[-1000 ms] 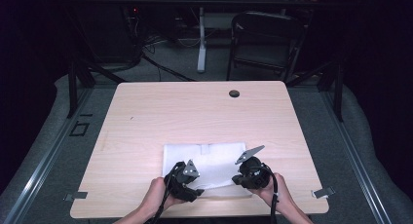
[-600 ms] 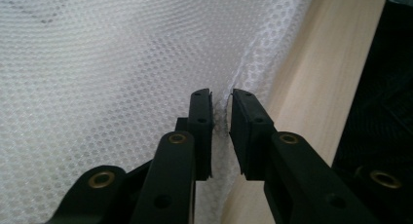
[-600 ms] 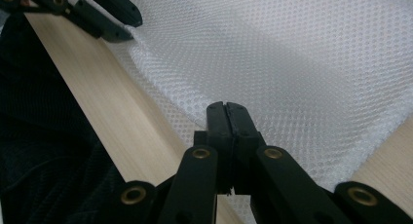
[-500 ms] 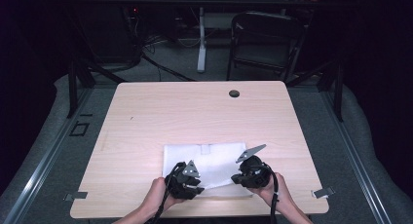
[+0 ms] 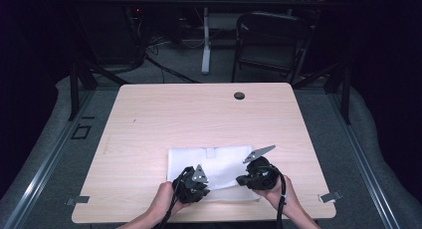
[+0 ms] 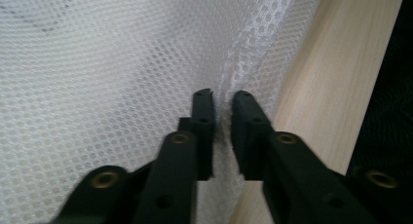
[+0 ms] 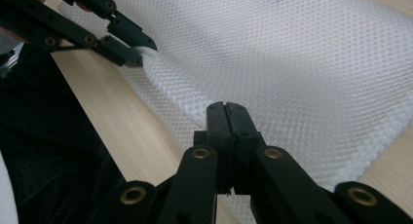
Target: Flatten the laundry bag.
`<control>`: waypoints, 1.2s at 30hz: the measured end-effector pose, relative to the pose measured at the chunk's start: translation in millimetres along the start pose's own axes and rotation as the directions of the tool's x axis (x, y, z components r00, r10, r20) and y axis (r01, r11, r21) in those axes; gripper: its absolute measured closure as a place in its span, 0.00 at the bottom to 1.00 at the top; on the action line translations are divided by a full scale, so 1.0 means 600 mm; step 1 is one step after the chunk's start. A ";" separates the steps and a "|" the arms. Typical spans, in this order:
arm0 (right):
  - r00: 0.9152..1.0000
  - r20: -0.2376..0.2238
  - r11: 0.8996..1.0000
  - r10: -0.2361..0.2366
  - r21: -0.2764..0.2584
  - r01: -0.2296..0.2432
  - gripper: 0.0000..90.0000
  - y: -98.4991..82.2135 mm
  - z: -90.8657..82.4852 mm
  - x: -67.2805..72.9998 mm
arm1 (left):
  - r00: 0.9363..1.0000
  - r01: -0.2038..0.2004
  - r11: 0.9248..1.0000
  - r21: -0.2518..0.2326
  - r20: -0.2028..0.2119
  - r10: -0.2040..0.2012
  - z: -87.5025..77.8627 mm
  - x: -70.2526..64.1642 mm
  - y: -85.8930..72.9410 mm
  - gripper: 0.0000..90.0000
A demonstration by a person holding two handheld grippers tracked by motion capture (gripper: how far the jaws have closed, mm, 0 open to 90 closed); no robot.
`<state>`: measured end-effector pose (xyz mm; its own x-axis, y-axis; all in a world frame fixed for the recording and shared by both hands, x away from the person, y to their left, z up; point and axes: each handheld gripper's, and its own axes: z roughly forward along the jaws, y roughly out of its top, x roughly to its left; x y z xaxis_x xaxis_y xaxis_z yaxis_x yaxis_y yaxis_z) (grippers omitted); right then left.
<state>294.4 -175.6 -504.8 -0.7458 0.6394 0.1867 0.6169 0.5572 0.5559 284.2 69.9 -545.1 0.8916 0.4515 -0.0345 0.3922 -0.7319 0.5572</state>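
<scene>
A white mesh cloth [image 5: 219, 162] lies flat on the wooden table [image 5: 199, 114] near its front edge, with a small label [image 5: 211, 152] at its far edge. My left gripper [image 5: 200, 187] sits at the cloth's near left part. Its jaws have just been closing, and in the left gripper view a raised fold of the mesh cloth [image 6: 97, 63] is pinched between the left gripper [image 6: 221, 95]. My right gripper [image 5: 243, 179] is shut on the near edge of the mesh cloth [image 7: 292, 53], jaws pressed together at the right gripper [image 7: 226, 107]. The left gripper [image 7: 141, 53] appears farther along that edge.
A black round grommet [image 5: 239, 95] sits near the table's far edge. A dark folding chair [image 5: 271, 40] and cables stand on the floor beyond the table. Metal clips [image 5: 328, 196] stick out at the front corners. The table's front edge runs right below both hands.
Both hands and the cloth keep their places. The left gripper's jaws look drawn in closer at the cloth's near edge.
</scene>
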 end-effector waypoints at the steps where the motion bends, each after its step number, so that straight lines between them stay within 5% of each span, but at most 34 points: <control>1: 1.000 0.001 1.000 0.001 -0.003 -0.001 1.00 -0.001 0.000 0.000 | 1.000 0.013 1.000 -0.001 0.006 -0.013 -0.003 0.004 0.000 0.96; 6: 1.000 0.011 1.000 -0.013 -0.010 0.013 0.98 -0.003 -0.004 0.000 | 0.996 0.085 0.996 -0.021 0.018 -0.085 -0.012 0.015 0.007 0.98; 14: 1.000 0.021 1.000 -0.007 -0.026 0.008 0.96 -0.019 -0.023 -0.009 | 0.992 0.125 0.992 0.001 0.003 -0.125 -0.015 0.029 0.012 0.98; 19: 0.998 0.009 0.997 -0.070 -0.023 0.070 1.00 -0.019 -0.023 0.007 | 0.987 0.160 0.987 -0.012 -0.005 -0.160 -0.021 0.039 0.018 0.98; 24: 0.996 0.011 0.996 -0.085 0.010 0.085 1.00 -0.022 -0.004 0.015 | 0.984 0.179 0.983 -0.039 -0.009 -0.179 -0.028 0.048 0.028 0.98; 28: 0.993 0.068 0.994 -0.100 0.062 0.095 1.00 -0.029 0.034 0.007 | 0.985 0.173 0.984 -0.040 -0.013 -0.174 -0.031 0.050 0.029 0.98; 36: 0.984 0.105 0.985 -0.145 0.110 0.133 1.00 -0.032 0.082 0.008 | 0.983 0.176 0.983 -0.050 -0.038 -0.178 -0.037 0.051 0.030 0.98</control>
<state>291.5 -157.2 -554.5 -0.7969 0.6039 0.0184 0.5359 0.6924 0.4831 313.6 81.8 -517.5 0.7982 0.5938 -0.1014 0.5313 -0.6147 0.5830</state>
